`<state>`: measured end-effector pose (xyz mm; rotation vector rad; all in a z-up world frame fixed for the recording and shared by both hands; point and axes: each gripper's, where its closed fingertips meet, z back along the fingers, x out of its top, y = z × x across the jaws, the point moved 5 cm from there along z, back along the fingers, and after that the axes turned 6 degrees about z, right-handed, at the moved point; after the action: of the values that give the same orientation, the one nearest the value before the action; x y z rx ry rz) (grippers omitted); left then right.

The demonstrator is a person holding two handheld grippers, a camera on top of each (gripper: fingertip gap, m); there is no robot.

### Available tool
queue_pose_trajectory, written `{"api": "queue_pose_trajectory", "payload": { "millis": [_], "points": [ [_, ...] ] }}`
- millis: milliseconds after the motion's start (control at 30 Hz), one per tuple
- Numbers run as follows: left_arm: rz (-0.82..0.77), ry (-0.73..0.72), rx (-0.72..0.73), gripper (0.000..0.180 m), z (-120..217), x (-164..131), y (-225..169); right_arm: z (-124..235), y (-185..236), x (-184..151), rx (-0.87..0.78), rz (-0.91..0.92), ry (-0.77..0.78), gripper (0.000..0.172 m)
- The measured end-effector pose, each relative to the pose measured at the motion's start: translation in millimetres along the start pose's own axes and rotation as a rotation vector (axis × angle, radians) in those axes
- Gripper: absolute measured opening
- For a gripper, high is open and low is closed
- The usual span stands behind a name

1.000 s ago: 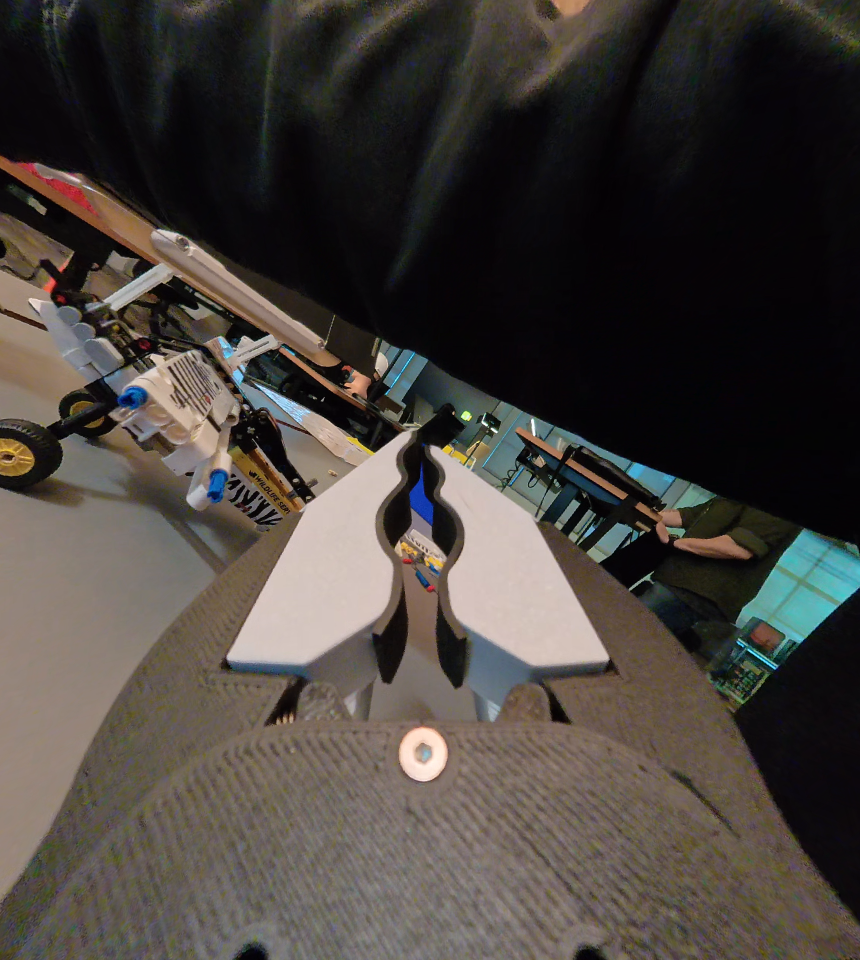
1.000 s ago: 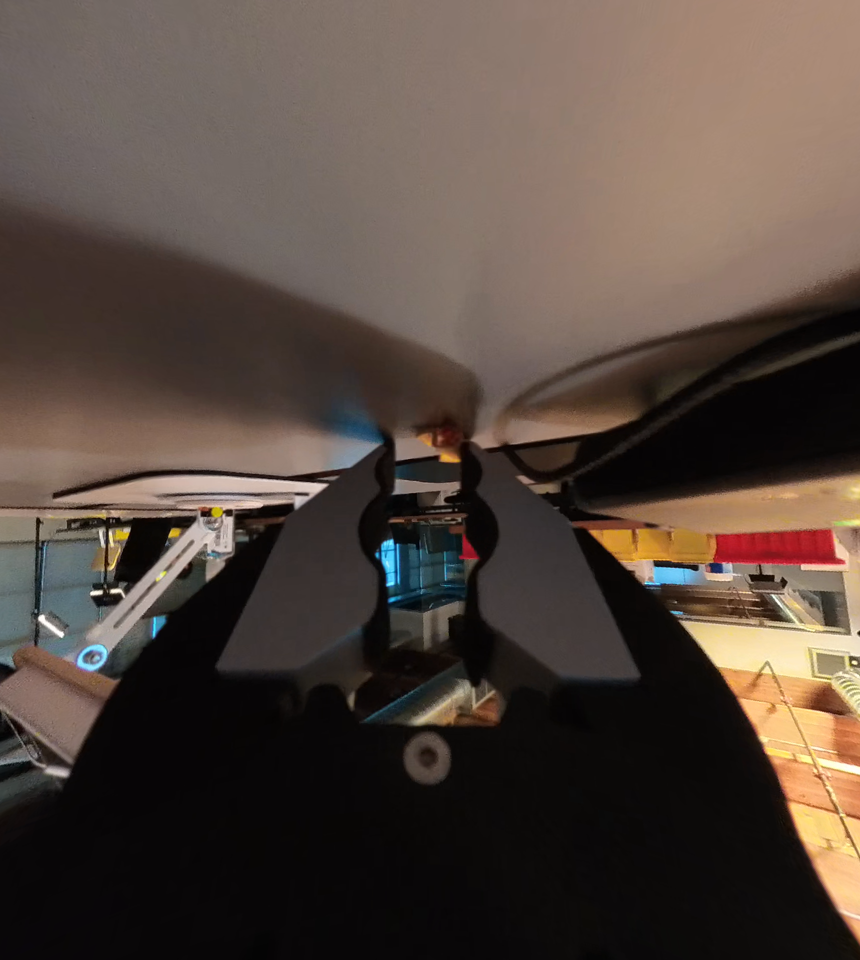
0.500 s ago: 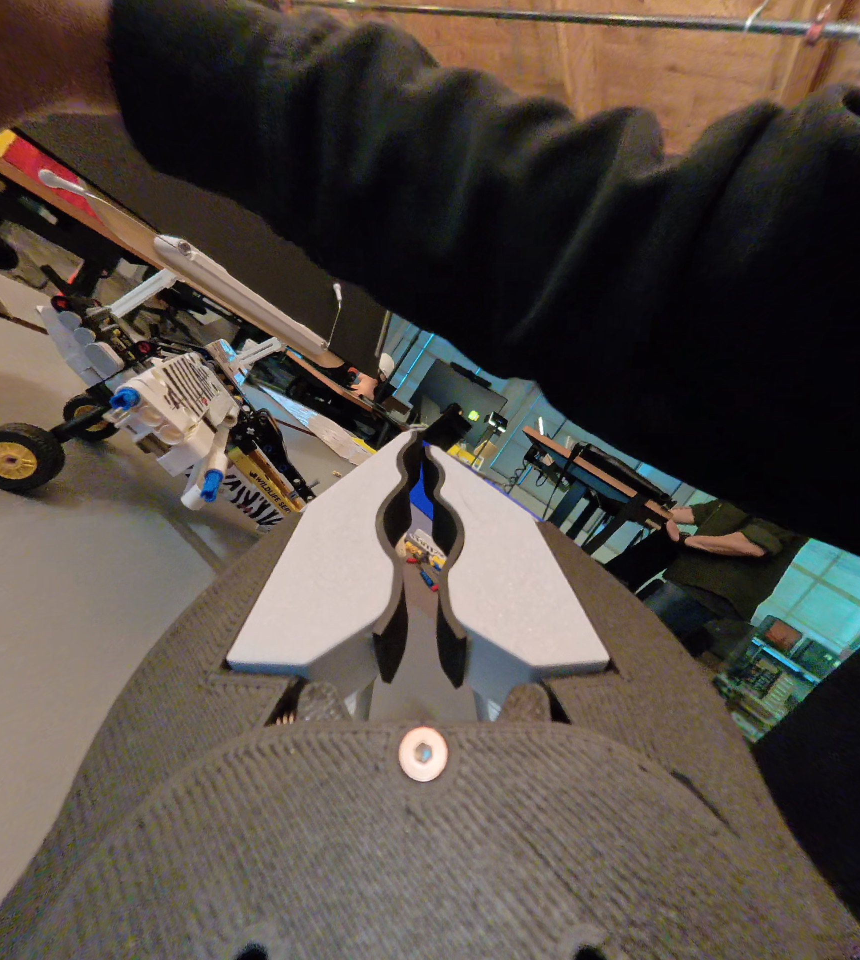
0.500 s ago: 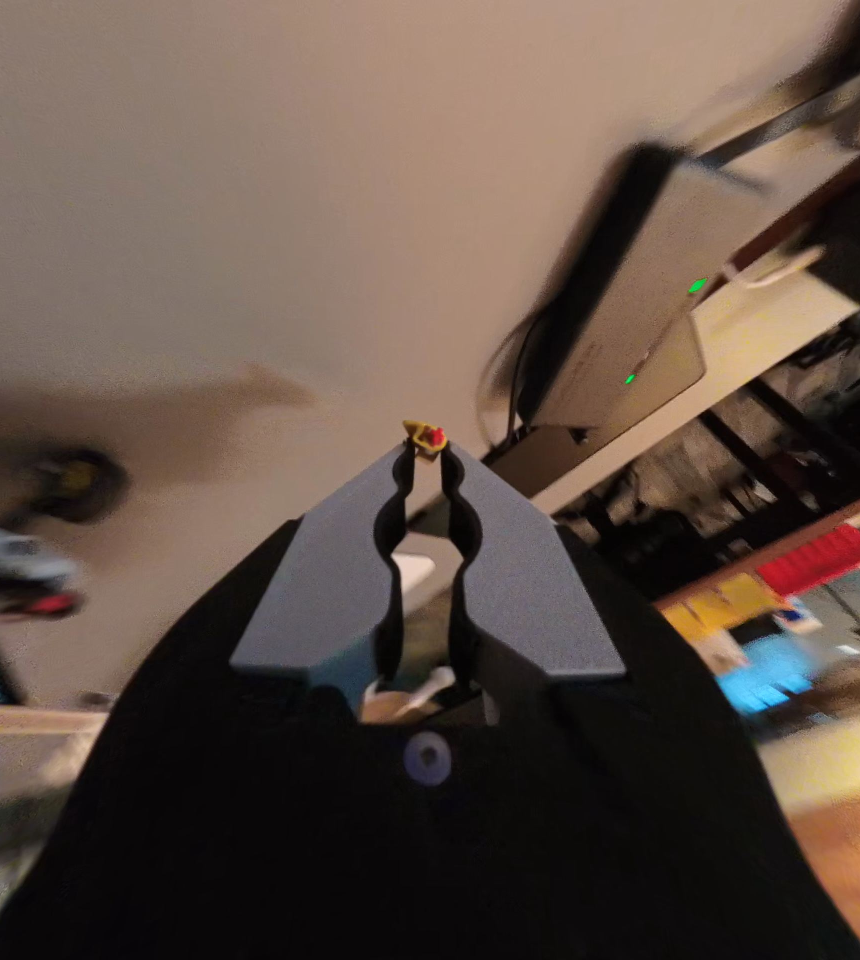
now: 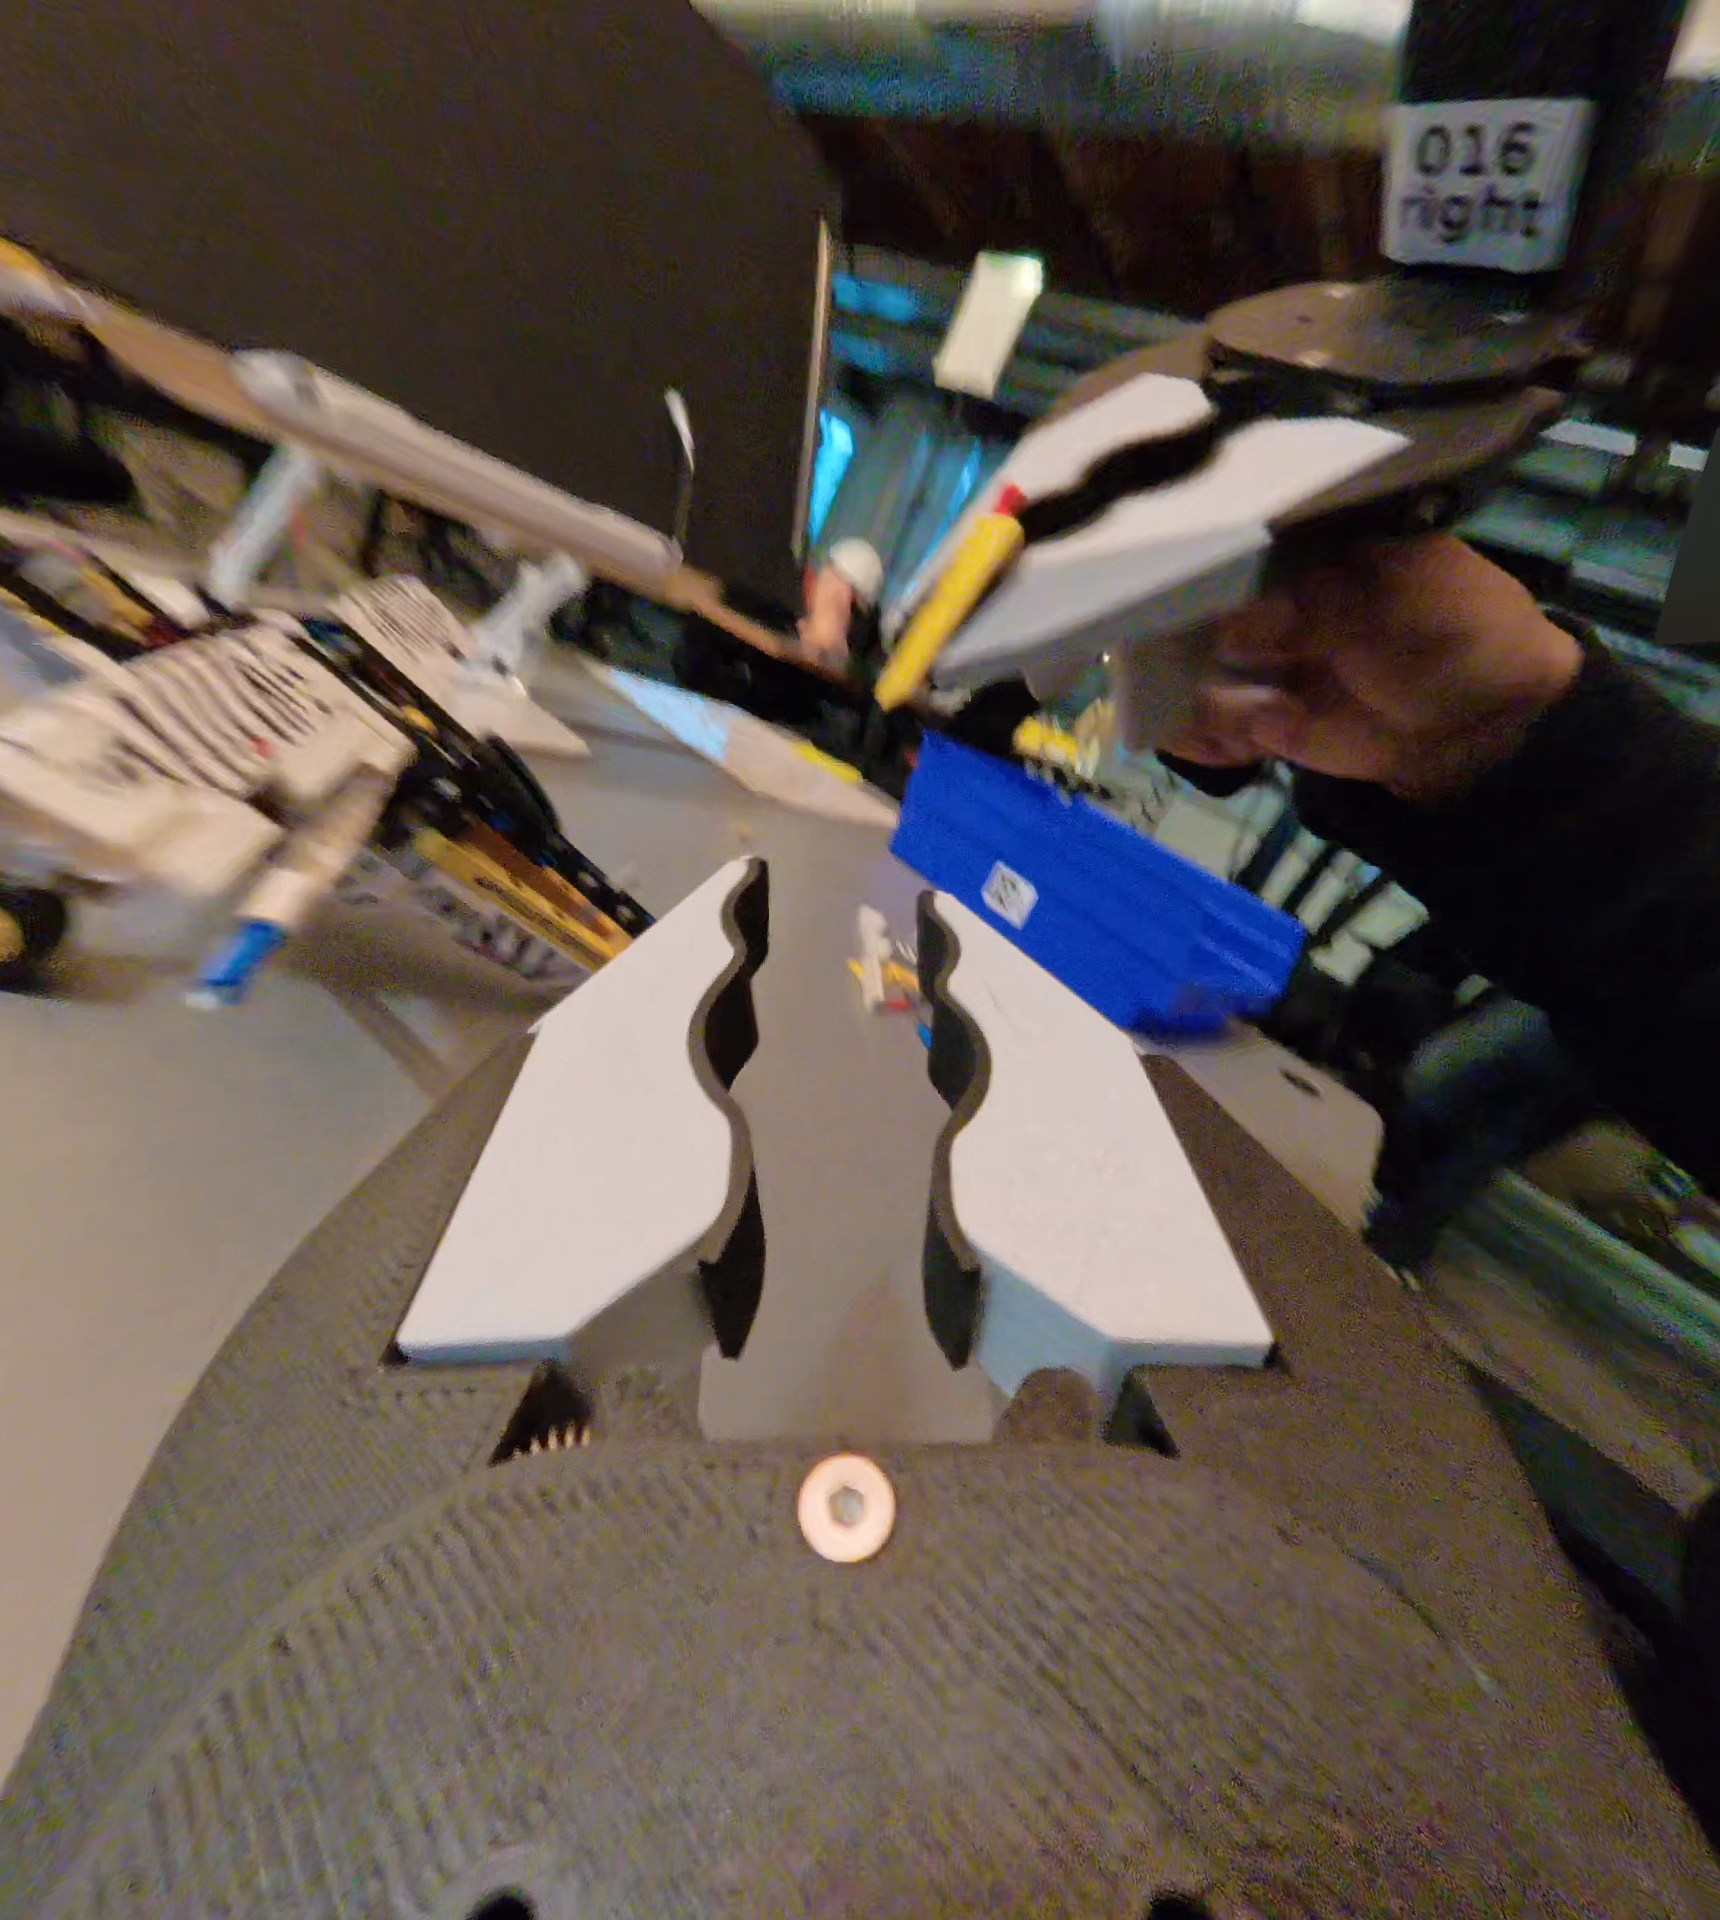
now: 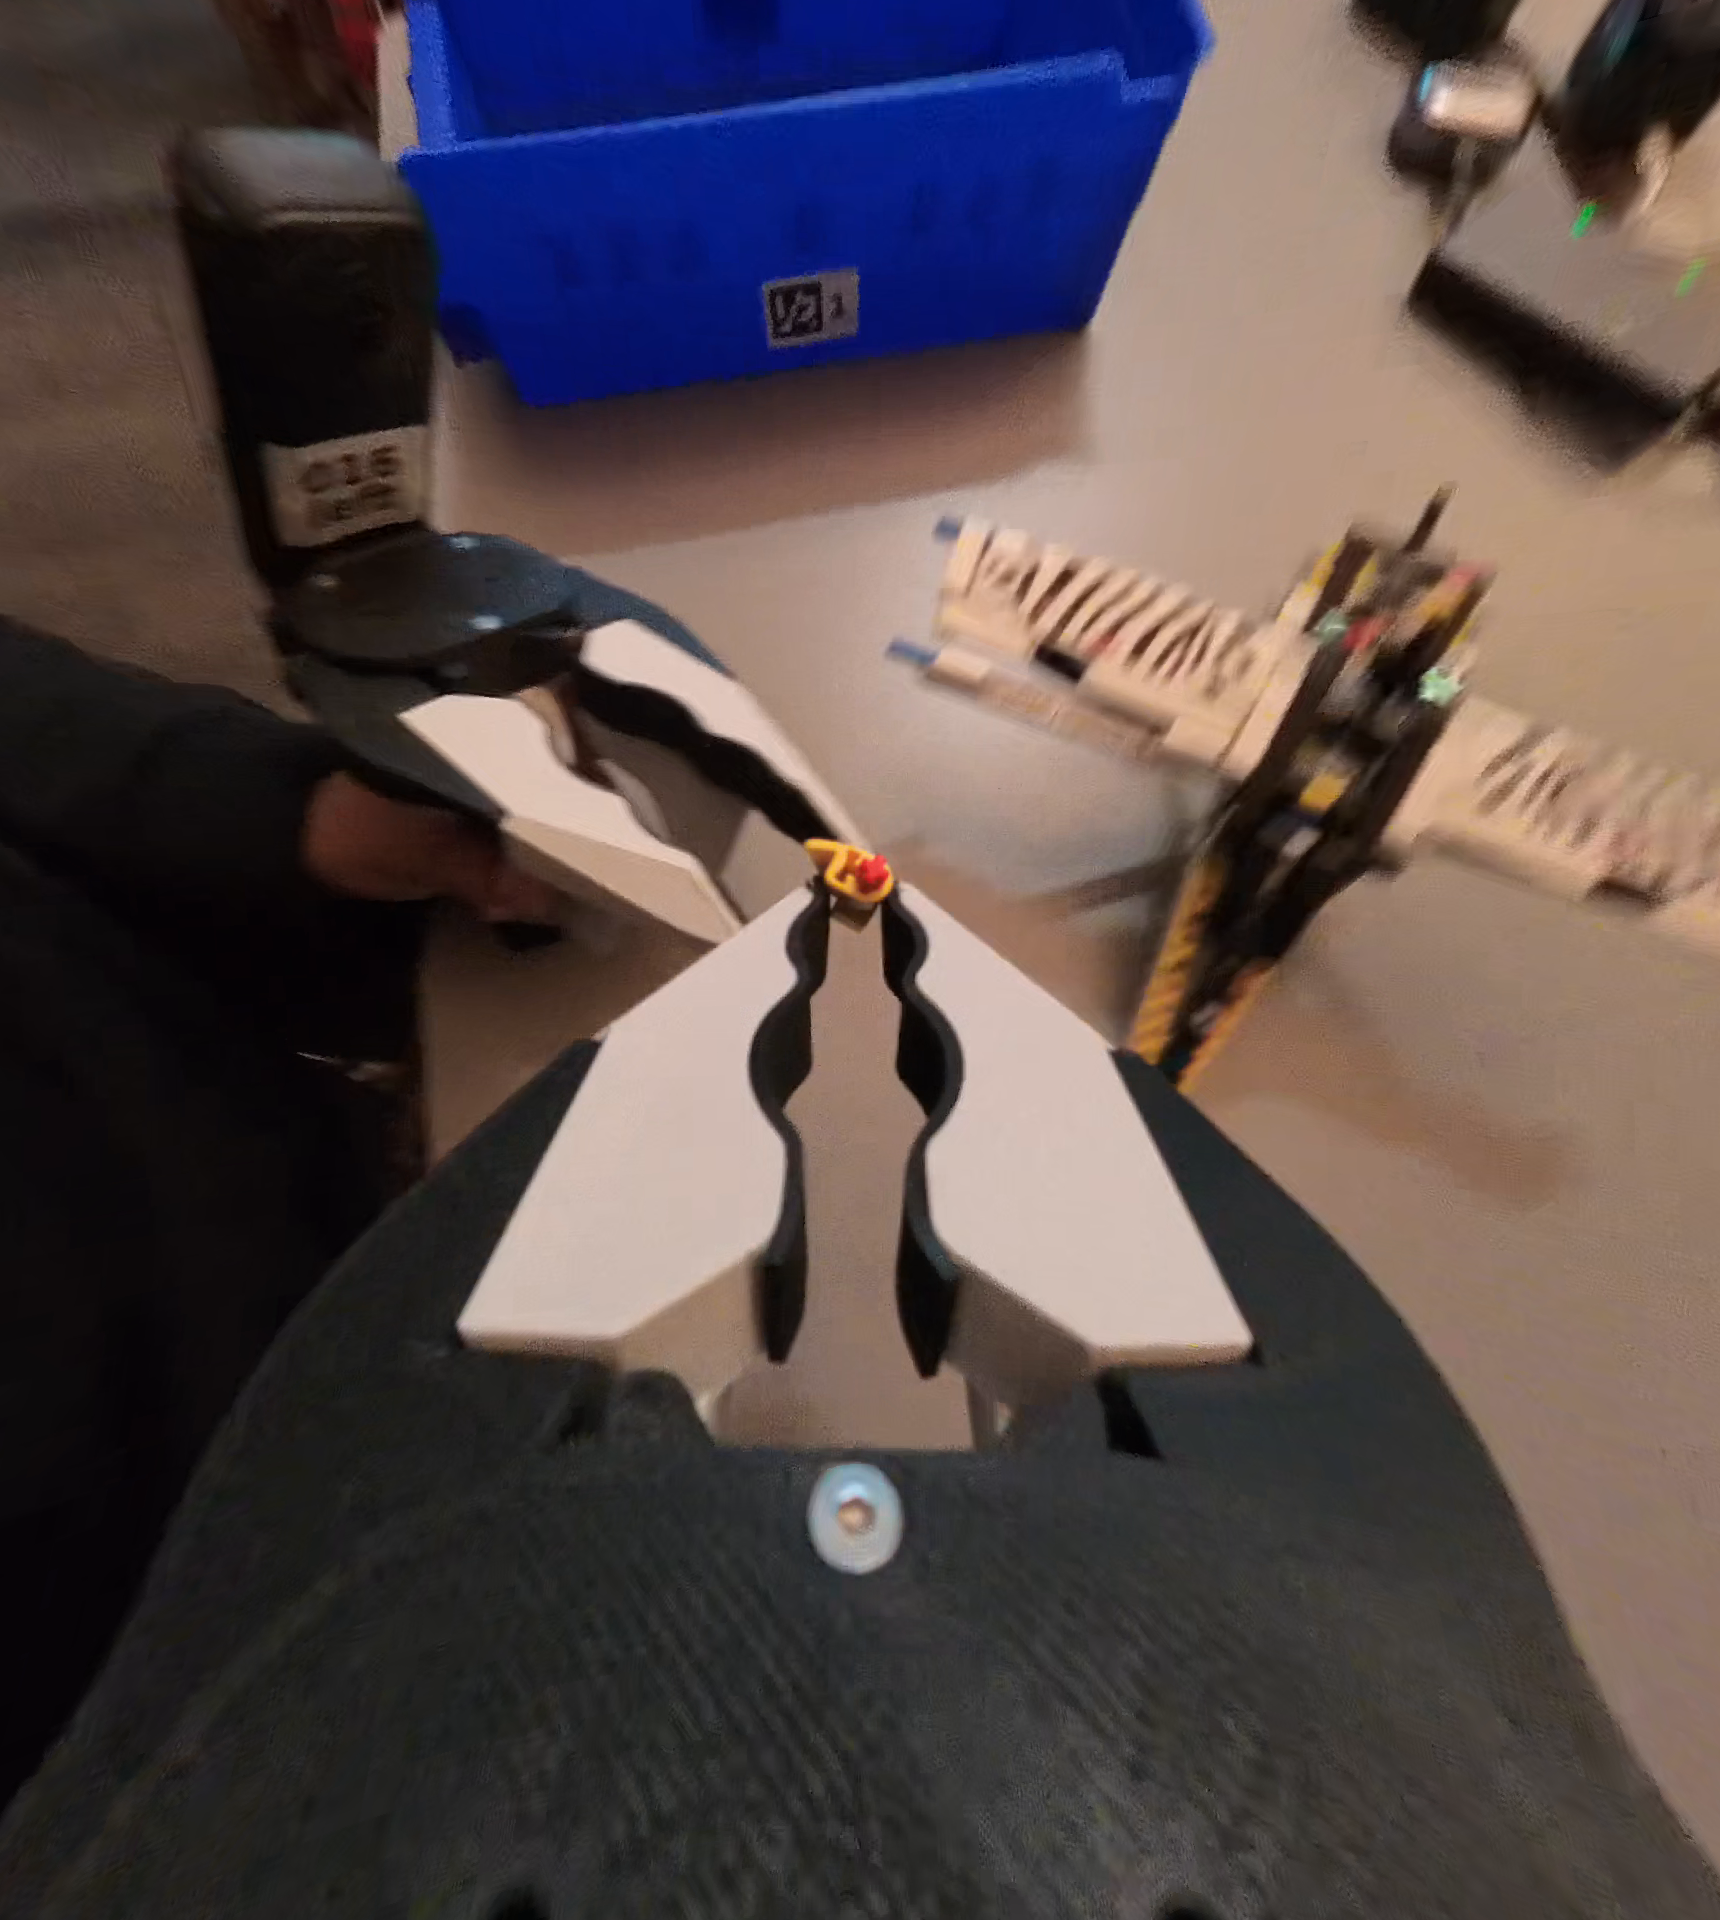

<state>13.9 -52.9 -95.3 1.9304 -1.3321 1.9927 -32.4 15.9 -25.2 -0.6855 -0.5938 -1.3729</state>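
My right gripper [image 6: 851, 906] is shut on a small yellow piece with a red pin [image 6: 851, 878], pinched at the fingertips. In the left wrist view the right gripper [image 5: 991, 540] hangs at the upper right, above the table, and the yellow piece [image 5: 949, 603] sticks out of it as a long bar. My left gripper [image 5: 840, 904] is open with nothing between its pads, low over the grey table [image 5: 108, 1195]. It also shows in the right wrist view [image 6: 773, 862], at the left, with its tips close to the yellow piece.
A white striped toy plane model with yellow wheels [image 5: 191, 748] stands at the left and also shows in the right wrist view [image 6: 1303, 707]. A blue bin [image 5: 1095, 894] [image 6: 783, 208] sits behind. Small loose pieces [image 5: 882, 966] lie ahead of my left fingers. Less than 4 cm separates the two grippers' tips.
My left gripper has opened from shut. My right gripper closed on the yellow piece at the table, lifted it and swung over toward the left gripper. Both views have shifted.
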Motion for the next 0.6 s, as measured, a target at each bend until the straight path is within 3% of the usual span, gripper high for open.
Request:
{"api": "queue_pose_trajectory", "payload": {
  "millis": [100, 167, 333, 433, 533, 600],
  "points": [
    [-0.003, 0.191, -0.096, 0.035, -19.5, -24.1, -19.9, 1.6, 25.4, -45.7, 0.077, -0.229, -0.124, 0.008],
    [-0.048, 0.220, -0.106, 0.036, -24.3, -31.2, -30.2, 2.4, 33.0, -66.0, 0.136, -0.350, -0.225, 0.008],
    [-0.230, 0.249, -0.193, 0.010, -26.7, -42.7, -58.5, 11.9, 42.1, -90.1, 0.322, -0.577, -0.417, 0.008],
    [-0.314, 0.278, -0.224, 0.005, -28.2, -49.3, -68.4, 16.7, 46.5, -99.9, 0.415, -0.641, -0.461, 0.007],
    [-0.234, 0.296, -0.279, 0.003, -29.6, -52.3, -72.5, 22.3, 49.4, -103.8, 0.446, -0.640, -0.513, 0.011],
    [-0.114, 0.255, -0.294, 0.003, -28.8, -48.6, -68.9, 29.1, 49.1, -104.7, 0.459, -0.635, -0.580, 0.023]
  ]
}}
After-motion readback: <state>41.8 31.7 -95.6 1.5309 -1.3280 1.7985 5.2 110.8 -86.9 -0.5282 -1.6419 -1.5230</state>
